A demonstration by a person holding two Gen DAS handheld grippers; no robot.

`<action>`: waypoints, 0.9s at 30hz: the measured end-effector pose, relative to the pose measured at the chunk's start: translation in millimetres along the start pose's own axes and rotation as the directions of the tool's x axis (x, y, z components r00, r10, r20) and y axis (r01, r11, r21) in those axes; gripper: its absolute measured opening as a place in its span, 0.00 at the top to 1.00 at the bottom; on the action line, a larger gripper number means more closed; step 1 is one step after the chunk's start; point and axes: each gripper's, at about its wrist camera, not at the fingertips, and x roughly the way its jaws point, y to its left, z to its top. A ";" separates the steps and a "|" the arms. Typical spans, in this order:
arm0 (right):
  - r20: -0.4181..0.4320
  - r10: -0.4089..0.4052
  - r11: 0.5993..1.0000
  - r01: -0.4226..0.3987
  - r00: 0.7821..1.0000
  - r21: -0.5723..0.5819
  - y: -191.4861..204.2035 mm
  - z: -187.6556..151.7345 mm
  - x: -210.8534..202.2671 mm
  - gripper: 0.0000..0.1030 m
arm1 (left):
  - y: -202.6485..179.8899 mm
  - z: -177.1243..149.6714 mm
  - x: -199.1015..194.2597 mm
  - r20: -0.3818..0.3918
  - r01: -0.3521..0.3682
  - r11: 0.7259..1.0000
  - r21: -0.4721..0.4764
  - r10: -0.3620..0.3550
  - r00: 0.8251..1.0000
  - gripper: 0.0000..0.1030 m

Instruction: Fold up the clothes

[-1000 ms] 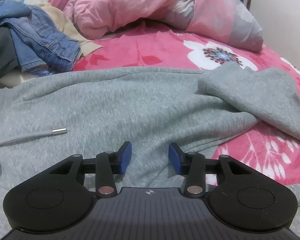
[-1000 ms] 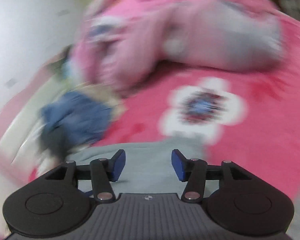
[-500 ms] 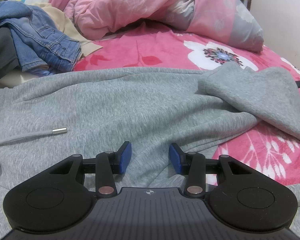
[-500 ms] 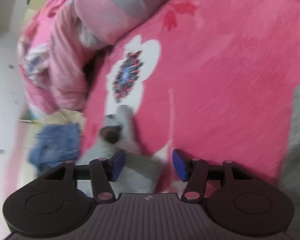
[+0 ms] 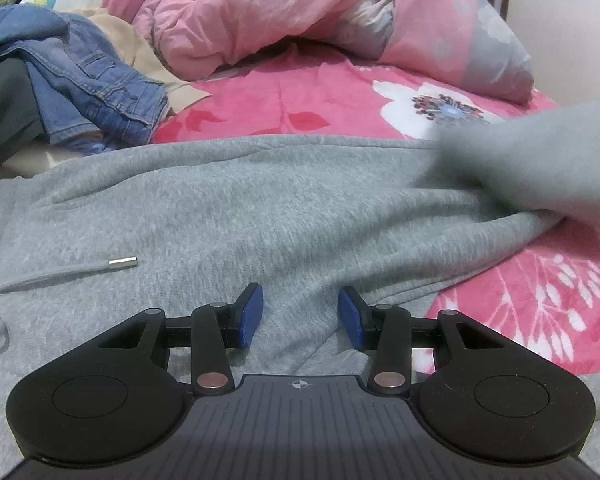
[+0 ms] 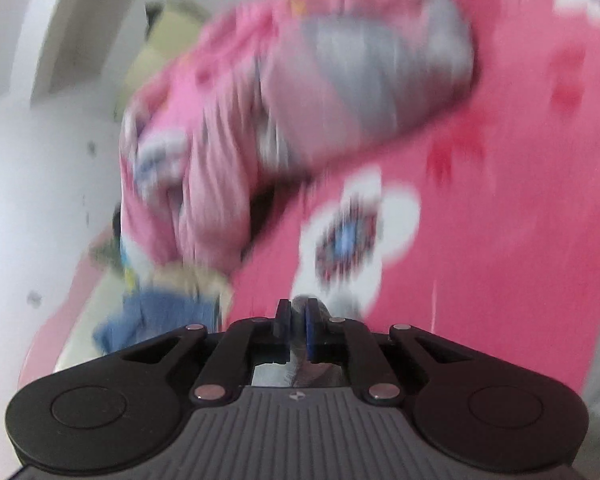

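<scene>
A grey sweat garment (image 5: 260, 200) lies spread across the pink floral bedspread (image 5: 300, 100), its drawstring ending in a metal tip (image 5: 123, 263). My left gripper (image 5: 300, 312) hovers open just over the garment's near part, with cloth below its blue pads but not pinched. At the right, the garment's loose end (image 5: 540, 160) is raised and blurred. In the right wrist view my right gripper (image 6: 298, 320) is closing tight, its pads pressing on a fold of that grey cloth (image 6: 306, 304). The view is motion-blurred.
A bunched pink and grey quilt (image 5: 300, 12) fills the back of the bed. Blue jeans (image 5: 80, 80) and a beige garment (image 5: 140, 56) are piled at the back left. A pale wall borders the bed on the right.
The right gripper's jaws went from wide apart to shut on the grey cloth. The garment's right end has lifted off the bed and blurred. The left gripper has stayed put.
</scene>
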 end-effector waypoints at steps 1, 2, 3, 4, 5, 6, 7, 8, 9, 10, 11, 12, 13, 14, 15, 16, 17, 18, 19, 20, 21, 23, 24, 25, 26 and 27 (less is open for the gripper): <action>0.075 -0.023 1.000 0.024 0.997 -0.015 2.8 10.2 -20.6 0.93 | 0.3 0.2 -0.4 0.000 0.000 1.000 -0.005 0.000 1.000 0.59; 0.145 -0.055 0.998 0.059 0.988 -0.027 3.7 19.0 -40.8 0.93 | 0.5 -0.2 -0.4 0.001 0.001 1.000 -0.006 -0.001 1.000 0.59; 0.203 -0.116 0.992 0.125 0.972 -0.030 -2.1 23.2 -59.7 0.93 | 0.8 -0.6 -0.3 0.001 0.002 1.000 -0.008 -0.002 1.000 0.59; 0.259 -0.176 0.981 0.190 0.950 -0.030 -7.9 27.3 -78.6 0.93 | 1.0 -0.9 -0.3 0.002 0.003 1.000 -0.010 -0.003 1.000 0.59; 0.315 -0.234 0.967 0.255 0.920 -0.025 -13.7 31.5 -97.5 0.93 | 1.2 -1.3 -0.2 0.003 0.004 1.000 -0.011 -0.004 1.000 0.59; 0.355 -0.300 0.945 0.326 0.885 -0.014 -21.1 34.2 -112.7 0.93 | 1.5 -1.7 -0.2 0.004 0.005 1.000 -0.013 -0.005 1.000 0.59; 0.346 -0.398 0.907 0.422 0.850 0.007 -33.8 32.5 -115.6 0.93 | 1.7 -2.1 -0.1 0.004 0.006 1.000 -0.014 -0.006 1.000 0.59; 0.330 -0.493 0.858 0.513 0.805 0.029 -47.7 30.2 -117.5 0.93 | 1.9 -2.3 -0.1 0.004 0.007 1.000 -0.015 -0.007 1.000 0.59; 0.295 -0.577 0.807 0.588 0.762 0.059 -64.4 26.6 -115.9 0.93 | 1.8 -2.1 0.0 0.003 0.008 1.000 -0.015 -0.008 1.000 0.58; 0.266 -0.627 0.772 0.630 0.732 0.085 -77.8 23.7 -114.4 0.93 | 1.7 -1.9 0.1 0.002 0.009 1.000 -0.013 -0.008 1.000 0.58; 0.241 -0.665 0.742 0.662 0.707 0.105 -90.1 21.0 -113.0 0.93 | 1.6 -1.6 0.0 0.001 0.009 1.000 -0.010 -0.009 1.000 0.58; 0.236 -0.668 0.740 0.664 0.706 0.108 -97.8 19.0 -111.6 0.93 | 1.6 -1.4 0.1 0.001 0.009 1.000 -0.008 -0.009 1.000 0.58; 0.240 -0.670 0.738 0.666 0.703 0.110 -99.8 18.4 -110.4 0.93 | 1.8 -1.3 0.2 0.000 0.011 1.000 -0.006 -0.011 1.000 0.58; 0.245 -0.675 0.732 0.672 0.696 0.108 -97.7 19.3 -108.0 0.92 | 1.9 -1.1 0.2 -0.001 0.012 1.000 -0.005 -0.012 1.000 0.58; 0.249 -0.681 0.725 0.681 0.688 0.101 -95.1 20.5 -105.6 0.91 | 2.3 -1.0 0.3 -0.001 0.014 1.000 -0.005 -0.014 1.000 0.58; 0.255 -0.691 0.713 0.697 0.676 0.082 -91.0 22.8 -103.3 0.91 | 3.1 -1.1 0.4 -0.001 0.018 1.000 -0.008 -0.018 1.000 0.58; 0.265 -0.701 0.698 0.714 0.662 0.062 -86.0 24.9 -101.0 0.90 | 3.9 -1.2 0.4 -0.001 0.021 1.000 -0.010 -0.021 1.000 0.58; 0.288 -0.712 0.678 0.734 0.640 0.044 -77.6 26.1 -98.9 0.87 | 4.5 -1.3 0.2 0.000 0.025 1.000 -0.013 -0.025 1.000 0.58; 0.322 -0.717 0.662 0.749 0.618 0.035 -68.3 27.6 -99.5 0.84 | 5.2 -1.3 0.0 0.001 0.028 1.000 -0.014 -0.028 1.000 0.58; 0.369 -0.710 0.653 0.757 0.599 0.028 -58.3 26.6 -102.6 0.82 | 5.9 -1.1 -0.1 0.001 0.031 0.999 -0.017 -0.031 1.000 0.58; 0.416 -0.700 0.645 0.764 0.580 0.020 -48.8 25.9 -106.3 0.81 | 6.4 -1.1 -0.4 0.002 0.032 0.999 -0.019 -0.032 0.999 0.58; 0.485 -0.660 0.650 0.759 0.573 -0.011 -26.8 19.7 -113.5 0.79 | 6.7 -0.3 -2.8 0.008 0.029 0.999 -0.021 -0.029 1.000 0.58; 0.481 -0.630 0.677 0.735 0.610 -0.045 -14.2 13.5 -110.9 0.79 | 6.0 0.5 -5.6 0.022 0.026 0.999 -0.021 -0.025 0.999 0.58; 0.464 -0.596 0.707 0.702 0.655 -0.083 -2.2 7.3 -107.3 0.79 | 5.4 1.0 -9.9 0.043 0.024 1.000 -0.020 -0.023 0.999 0.58; 0.398 -0.551 0.757 0.640 0.733 -0.132 7.0 0.9 -98.7 0.78 | 4.6 1.6 -14.6 0.064 0.023 1.000 -0.017 -0.022 0.998 0.58; 0.292 -0.504 0.810 0.562 0.813 -0.167 12.7 -6.9 -84.0 0.77 | 2.9 2.3 -20.4 0.091 0.024 1.000 -0.012 -0.023 0.996 0.58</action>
